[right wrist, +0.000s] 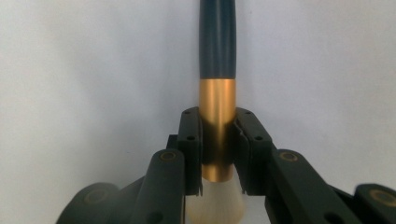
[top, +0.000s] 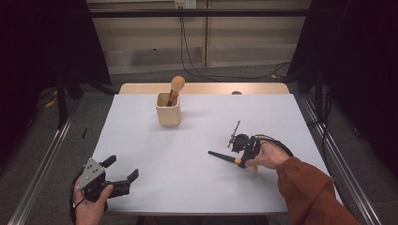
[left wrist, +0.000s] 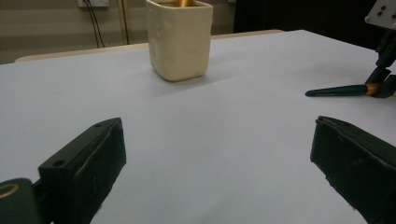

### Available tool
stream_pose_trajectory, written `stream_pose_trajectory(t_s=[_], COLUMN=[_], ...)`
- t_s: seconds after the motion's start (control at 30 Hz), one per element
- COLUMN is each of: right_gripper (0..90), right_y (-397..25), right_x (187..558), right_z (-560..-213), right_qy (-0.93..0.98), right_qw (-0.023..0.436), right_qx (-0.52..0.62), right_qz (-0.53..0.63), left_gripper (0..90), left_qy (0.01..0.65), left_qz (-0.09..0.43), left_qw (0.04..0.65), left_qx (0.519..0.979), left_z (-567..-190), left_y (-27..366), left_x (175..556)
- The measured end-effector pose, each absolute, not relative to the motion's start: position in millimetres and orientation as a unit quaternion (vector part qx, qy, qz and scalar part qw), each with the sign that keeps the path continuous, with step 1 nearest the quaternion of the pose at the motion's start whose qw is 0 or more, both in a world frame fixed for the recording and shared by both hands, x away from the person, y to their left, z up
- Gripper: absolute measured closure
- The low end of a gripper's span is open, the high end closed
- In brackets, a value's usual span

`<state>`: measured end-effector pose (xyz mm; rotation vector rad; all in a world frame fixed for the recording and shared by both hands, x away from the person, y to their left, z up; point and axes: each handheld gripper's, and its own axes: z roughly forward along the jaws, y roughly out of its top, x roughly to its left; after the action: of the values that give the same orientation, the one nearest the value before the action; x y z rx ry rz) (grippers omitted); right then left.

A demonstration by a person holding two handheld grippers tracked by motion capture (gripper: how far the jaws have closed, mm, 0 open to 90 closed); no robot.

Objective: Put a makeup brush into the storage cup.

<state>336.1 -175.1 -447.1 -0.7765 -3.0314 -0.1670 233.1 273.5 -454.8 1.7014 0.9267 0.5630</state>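
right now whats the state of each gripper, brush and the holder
left gripper: open, empty, low at the table's near left
right gripper: shut on the gold band of the dark-handled brush
dark-handled brush: held, handle pointing left
cream square holder: upright
tan-headed brush: standing in the holder, head up

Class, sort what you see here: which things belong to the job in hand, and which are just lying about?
In the job:
right gripper, shut on the dark-handled brush
cream holder
brush already standing in it

Lying about:
left gripper, open
cables on the floor
wall socket
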Motion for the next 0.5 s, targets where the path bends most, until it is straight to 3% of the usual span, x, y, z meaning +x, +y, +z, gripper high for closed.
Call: stream_pose_trajectory(t_s=[0.5], right_gripper=[74.7], right_y=[-187], right_x=[332], right_z=[-434], right_qy=[-0.954], right_qw=[0.004], right_qx=[-0.276], right_qz=[-0.120], left_gripper=[3.5], left_qy=[0.391], left_qz=[0.233], left_qw=[0.532], left_qx=[0.714], left_z=[-455], left_y=[273], left_x=[233])
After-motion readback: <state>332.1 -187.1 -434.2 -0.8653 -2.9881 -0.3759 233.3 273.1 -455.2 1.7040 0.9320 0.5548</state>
